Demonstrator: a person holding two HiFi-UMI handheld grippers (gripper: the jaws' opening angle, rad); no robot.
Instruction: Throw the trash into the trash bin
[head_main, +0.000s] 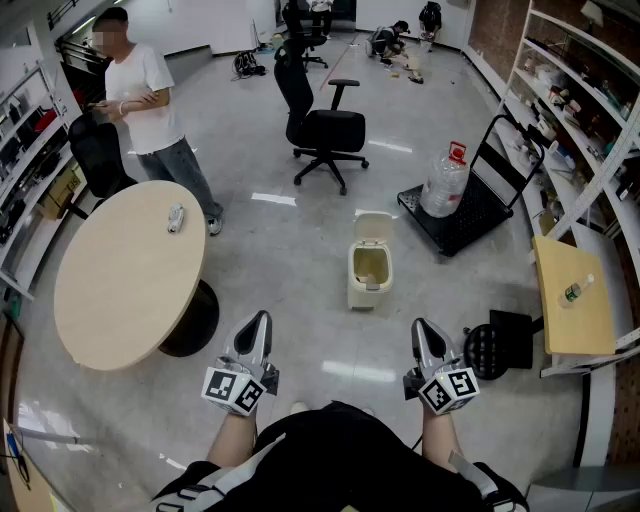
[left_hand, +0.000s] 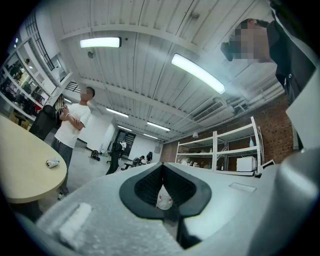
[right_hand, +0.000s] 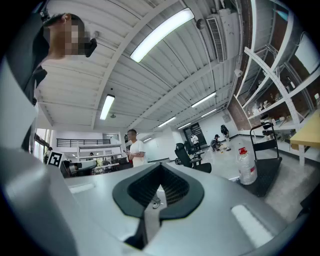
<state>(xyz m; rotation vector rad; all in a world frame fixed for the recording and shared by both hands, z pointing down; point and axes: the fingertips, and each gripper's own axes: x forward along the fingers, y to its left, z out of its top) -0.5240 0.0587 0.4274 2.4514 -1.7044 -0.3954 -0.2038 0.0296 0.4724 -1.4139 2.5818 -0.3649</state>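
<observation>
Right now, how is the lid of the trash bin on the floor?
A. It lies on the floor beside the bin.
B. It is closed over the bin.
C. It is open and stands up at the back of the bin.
C: in the head view the lid stands raised behind the mouth of the trash bin, so the inside of the bin shows.

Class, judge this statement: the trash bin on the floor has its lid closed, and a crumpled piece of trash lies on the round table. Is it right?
One thing is wrong: the lid of the trash bin stands open, not closed, as the head view shows. The crumpled piece of trash does lie on the round table.
</observation>
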